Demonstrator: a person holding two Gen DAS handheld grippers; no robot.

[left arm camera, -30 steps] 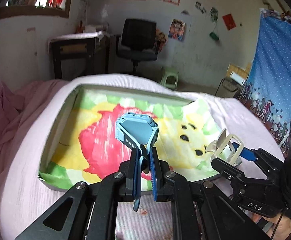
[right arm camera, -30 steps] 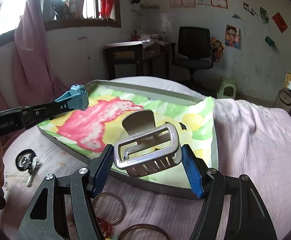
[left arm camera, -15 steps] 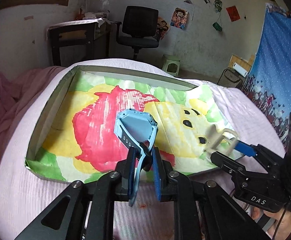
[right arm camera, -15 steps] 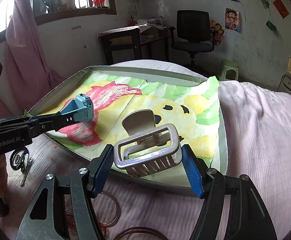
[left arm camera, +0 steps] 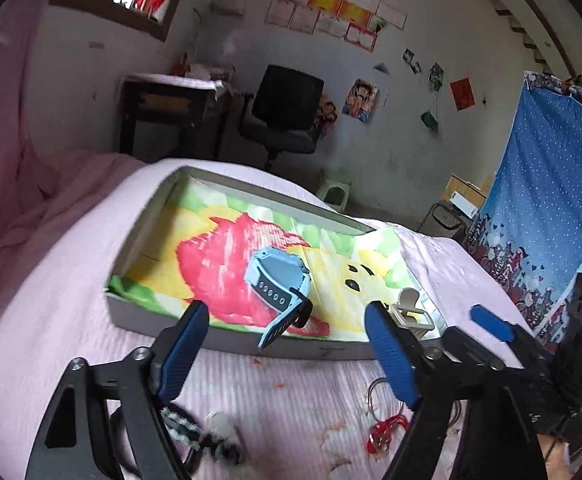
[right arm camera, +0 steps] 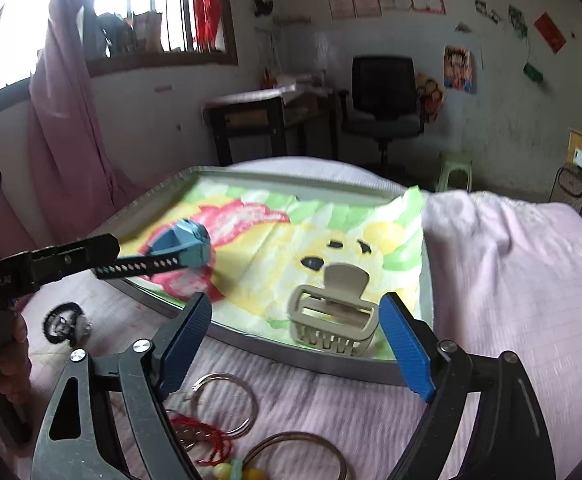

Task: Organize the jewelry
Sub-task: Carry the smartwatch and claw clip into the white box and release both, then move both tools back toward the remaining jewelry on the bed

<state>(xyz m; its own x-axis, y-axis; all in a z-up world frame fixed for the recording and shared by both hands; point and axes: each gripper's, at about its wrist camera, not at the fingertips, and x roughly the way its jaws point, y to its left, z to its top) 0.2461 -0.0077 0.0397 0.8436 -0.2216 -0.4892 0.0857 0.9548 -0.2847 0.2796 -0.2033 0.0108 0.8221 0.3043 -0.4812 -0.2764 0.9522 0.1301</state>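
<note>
A light blue watch [left arm camera: 278,288] lies in the grey tray [left arm camera: 227,340] on its painted lining, its strap over the near rim; it also shows in the right wrist view [right arm camera: 189,246]. My left gripper [left arm camera: 287,344] is open and empty just short of the tray. A beige hair claw clip [right arm camera: 331,322] sits in the tray's near right corner, also visible in the left wrist view [left arm camera: 411,312]. My right gripper [right arm camera: 295,344] is open and empty in front of the clip.
The tray [right arm camera: 331,364] sits on a pink cloth. Metal bangles [right arm camera: 227,400], a red string [right arm camera: 201,436] and beads lie in front of it. A black-and-white hair tie [right arm camera: 63,322] lies at the left. A desk and an office chair [left arm camera: 283,108] stand behind.
Both grippers have opened. The left one let go of the blue watch and the right one let go of the claw clip; both items now rest in the tray. Both grippers pulled back.
</note>
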